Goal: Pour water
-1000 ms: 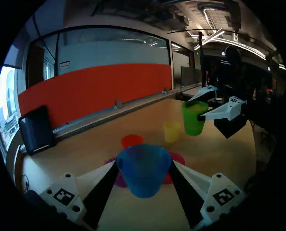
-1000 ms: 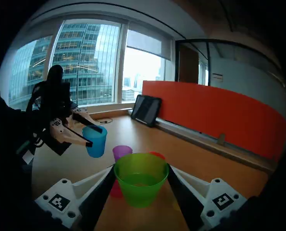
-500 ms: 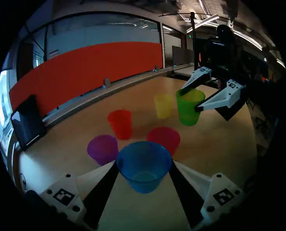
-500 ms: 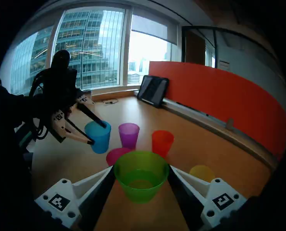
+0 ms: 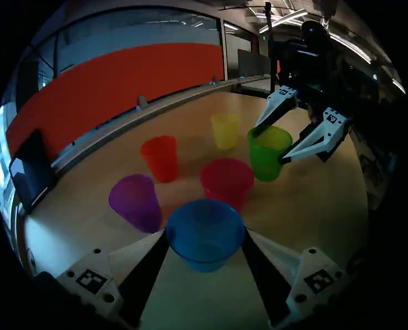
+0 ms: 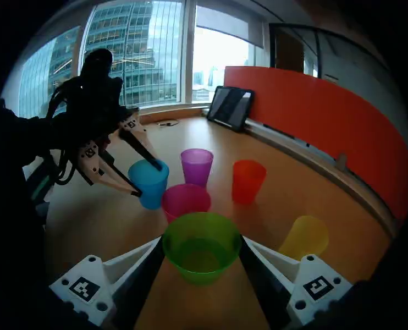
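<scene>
While each gripper clamps a cup, table: light wood, with four loose cups standing between the two held ones.
Tablet: far left in the left gripper view, propped against the orange partition.
Purple cup: upright, just left of the blue cup and a bit behind it.
Orange cup: upright, behind the purple cup, clearly apart from it.
Left gripper: both fingers pressed on the blue cup's sides below the rim.
Blue cup: upright, centre foreground, mouth open to the camera.
Magenta cup: upright, just behind the blue cup, between it and the green cup.
Yellow cup: upright, farthest back, near the green cup's left side.
Green cup: upright, right of the magenta cup, close to it but apart.
Right gripper: both fingers clenched on the green cup near its rim; dark-clad person behind it.
Water: in the right gripper view a pale level shows low inside the green cup. Can't tell what is in the blue cup.
Base contact: can't tell whether either held cup touches the table.
Right gripper view, order: left gripper with blue cup, magenta, purple, green in the centre foreground, orange, yellow at the right edge.
Windows: behind the left gripper, with high-rise towers outside.
</scene>
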